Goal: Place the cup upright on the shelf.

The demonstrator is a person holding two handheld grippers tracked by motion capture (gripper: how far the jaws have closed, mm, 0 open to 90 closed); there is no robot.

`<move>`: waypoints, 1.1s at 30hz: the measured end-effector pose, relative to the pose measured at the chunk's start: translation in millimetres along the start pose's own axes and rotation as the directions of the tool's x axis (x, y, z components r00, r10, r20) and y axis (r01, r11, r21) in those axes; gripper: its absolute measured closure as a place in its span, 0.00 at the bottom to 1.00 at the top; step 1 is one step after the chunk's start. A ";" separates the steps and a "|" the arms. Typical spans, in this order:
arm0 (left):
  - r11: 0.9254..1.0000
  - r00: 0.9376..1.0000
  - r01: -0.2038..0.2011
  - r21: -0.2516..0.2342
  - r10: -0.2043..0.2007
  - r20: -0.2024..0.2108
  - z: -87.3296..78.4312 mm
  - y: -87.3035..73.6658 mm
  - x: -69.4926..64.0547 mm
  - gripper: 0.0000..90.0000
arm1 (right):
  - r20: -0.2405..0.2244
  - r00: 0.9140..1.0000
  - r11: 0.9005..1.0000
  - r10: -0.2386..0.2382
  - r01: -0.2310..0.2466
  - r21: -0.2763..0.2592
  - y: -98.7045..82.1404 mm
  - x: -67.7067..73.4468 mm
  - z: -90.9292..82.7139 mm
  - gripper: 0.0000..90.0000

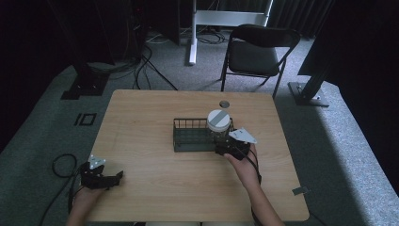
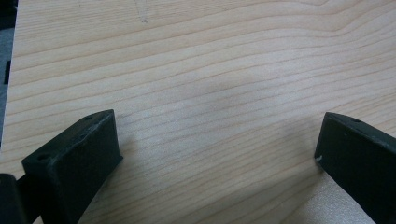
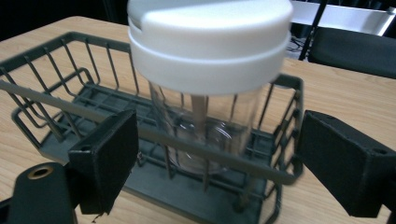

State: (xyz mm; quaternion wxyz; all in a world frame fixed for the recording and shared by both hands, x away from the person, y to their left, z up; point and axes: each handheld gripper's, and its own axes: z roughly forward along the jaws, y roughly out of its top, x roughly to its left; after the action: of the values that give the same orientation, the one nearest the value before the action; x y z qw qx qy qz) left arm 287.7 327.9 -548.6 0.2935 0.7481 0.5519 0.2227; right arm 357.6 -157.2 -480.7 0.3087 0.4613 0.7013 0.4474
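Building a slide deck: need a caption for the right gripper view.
Open right gripper faces a clear jar with a white lid, standing in a wire basket.

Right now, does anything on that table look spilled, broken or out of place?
Nothing stands out. The clear jar with the white lid stands upright in the wire basket, and I see no spill or damage on the table.

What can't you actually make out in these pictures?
- Jar top: cut off by the upper edge of the right gripper view.
- Jar's contents: blurred there, too small in the high view.
- Basket floor under the jar: hidden by it.
- Small round thing on the table: too small to identify.
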 end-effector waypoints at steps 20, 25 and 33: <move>1.000 1.000 0.000 0.000 0.000 0.000 0.0 0.0 0.0 0.00 | 0.027 0.999 0.999 0.036 -0.037 0.037 -29.8 -20.4 -15.8 0.14; 1.000 1.000 0.000 0.000 0.000 0.000 0.0 0.0 0.0 0.00 | 0.051 0.997 0.997 0.051 -0.054 0.056 -38.5 -28.9 -17.7 0.14; 1.000 1.000 0.000 0.000 0.000 0.000 0.0 0.0 0.0 0.00 | 0.093 0.994 0.993 0.058 -0.067 0.097 -54.6 -44.6 -18.3 0.14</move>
State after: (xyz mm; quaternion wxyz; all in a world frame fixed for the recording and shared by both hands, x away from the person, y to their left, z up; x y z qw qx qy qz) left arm 287.8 327.9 -548.6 0.2935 0.7481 0.5518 0.2228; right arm 339.0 -214.2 -522.2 0.3026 0.5176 0.6933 0.3999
